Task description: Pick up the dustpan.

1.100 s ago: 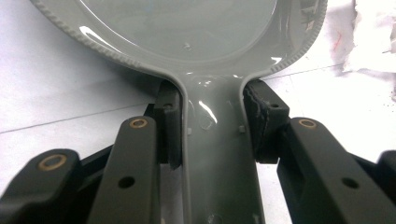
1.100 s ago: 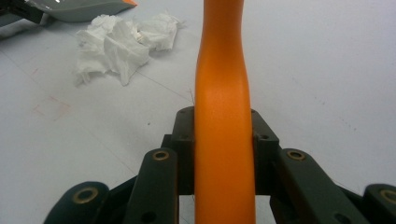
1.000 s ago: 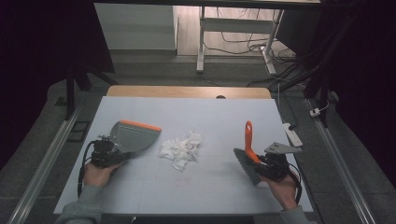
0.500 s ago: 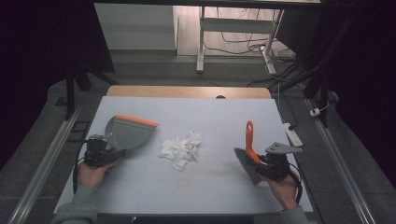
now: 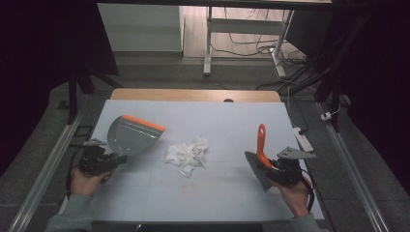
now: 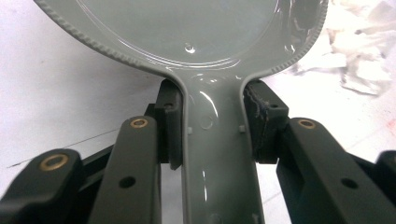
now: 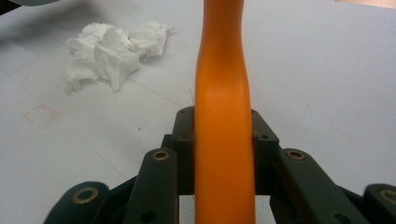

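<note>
change: left gripper (image 5: 110, 161), clamped on the dustpan (image 5: 133, 136) handle, has pulled the pan back from the paper scraps (image 5: 187, 152) lying ahead of it | right gripper (image 5: 274, 169) unmoved, clamped on the brush (image 5: 260, 153) handle | meaning: likely lining up the sweep | hidden: pan's orange lip cut off in left gripper view; bristles unseen in right gripper view

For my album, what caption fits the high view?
Left gripper holds a grey dustpan, right gripper a brush, paper scraps between.

Table brightly lit, surroundings dark; gripper views slightly soft.
</note>
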The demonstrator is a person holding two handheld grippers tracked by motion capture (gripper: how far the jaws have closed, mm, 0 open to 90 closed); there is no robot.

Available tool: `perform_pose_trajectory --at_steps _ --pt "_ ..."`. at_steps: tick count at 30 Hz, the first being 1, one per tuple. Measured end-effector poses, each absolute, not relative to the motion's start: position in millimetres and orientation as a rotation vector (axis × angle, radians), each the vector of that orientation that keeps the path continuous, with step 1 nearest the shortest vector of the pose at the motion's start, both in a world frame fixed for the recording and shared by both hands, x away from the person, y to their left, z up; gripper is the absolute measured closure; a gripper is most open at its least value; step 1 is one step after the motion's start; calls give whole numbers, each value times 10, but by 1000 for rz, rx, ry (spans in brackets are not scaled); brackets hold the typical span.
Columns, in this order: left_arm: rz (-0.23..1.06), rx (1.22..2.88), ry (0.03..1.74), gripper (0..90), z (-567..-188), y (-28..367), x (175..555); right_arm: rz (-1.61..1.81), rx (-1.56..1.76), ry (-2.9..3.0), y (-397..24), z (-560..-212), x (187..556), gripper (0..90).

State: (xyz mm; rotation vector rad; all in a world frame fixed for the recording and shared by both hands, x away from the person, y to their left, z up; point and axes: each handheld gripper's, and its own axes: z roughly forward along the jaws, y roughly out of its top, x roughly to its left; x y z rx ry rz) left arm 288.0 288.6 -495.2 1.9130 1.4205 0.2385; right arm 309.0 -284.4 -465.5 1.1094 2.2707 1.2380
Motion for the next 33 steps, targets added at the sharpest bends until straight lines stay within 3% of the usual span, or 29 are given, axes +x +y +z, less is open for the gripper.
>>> perform_pose_trajectory --at_steps 12,33 --pt "143 1926 1256 621 -4837 2905 2793 1240 1107 2260 -2812 -4644 3082 698" --pt "121 2040 1129 621 -4778 2929 2603 1270 1129 2219 -2818 -4607 3092 697"
